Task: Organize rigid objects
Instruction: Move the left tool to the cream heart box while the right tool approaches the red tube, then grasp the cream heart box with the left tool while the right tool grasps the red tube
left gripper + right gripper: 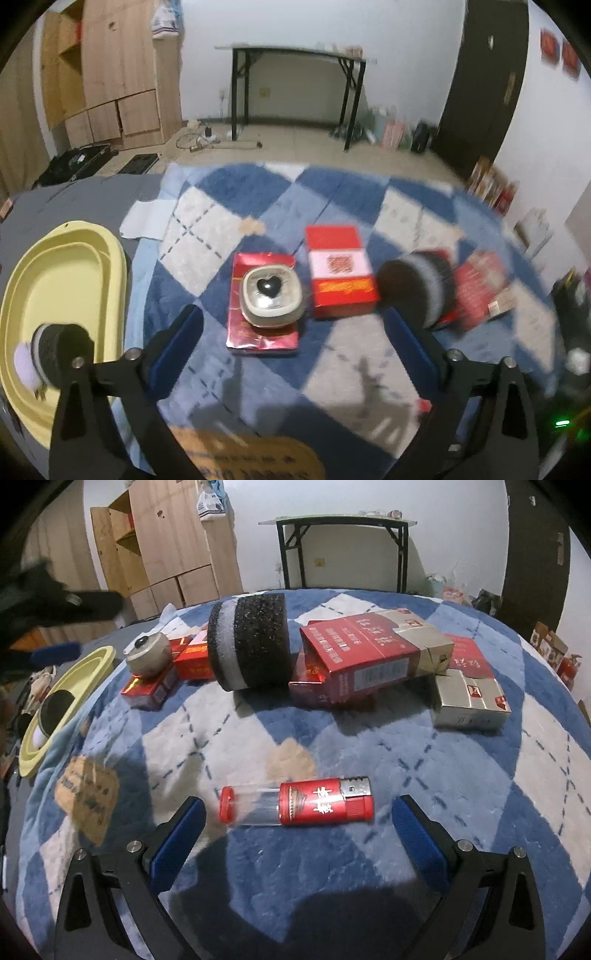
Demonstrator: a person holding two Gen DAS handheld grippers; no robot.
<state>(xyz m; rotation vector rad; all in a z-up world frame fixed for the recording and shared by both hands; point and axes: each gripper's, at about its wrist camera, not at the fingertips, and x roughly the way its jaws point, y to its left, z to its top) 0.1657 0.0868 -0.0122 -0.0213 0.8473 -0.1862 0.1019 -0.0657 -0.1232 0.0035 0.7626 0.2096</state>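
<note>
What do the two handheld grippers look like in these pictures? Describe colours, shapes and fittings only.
The left gripper and the right gripper look alike: two matte black angular fingers on each, lined with ribbed blue pads, joined by black linkage arms with round silver pivot bolts and triangular cut-outs. No cables, sleeves or markings show.

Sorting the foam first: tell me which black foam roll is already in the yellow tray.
The small foam roll lies in the yellow tray; the big foam roll sits on the checked blanket among red boxes.
</note>
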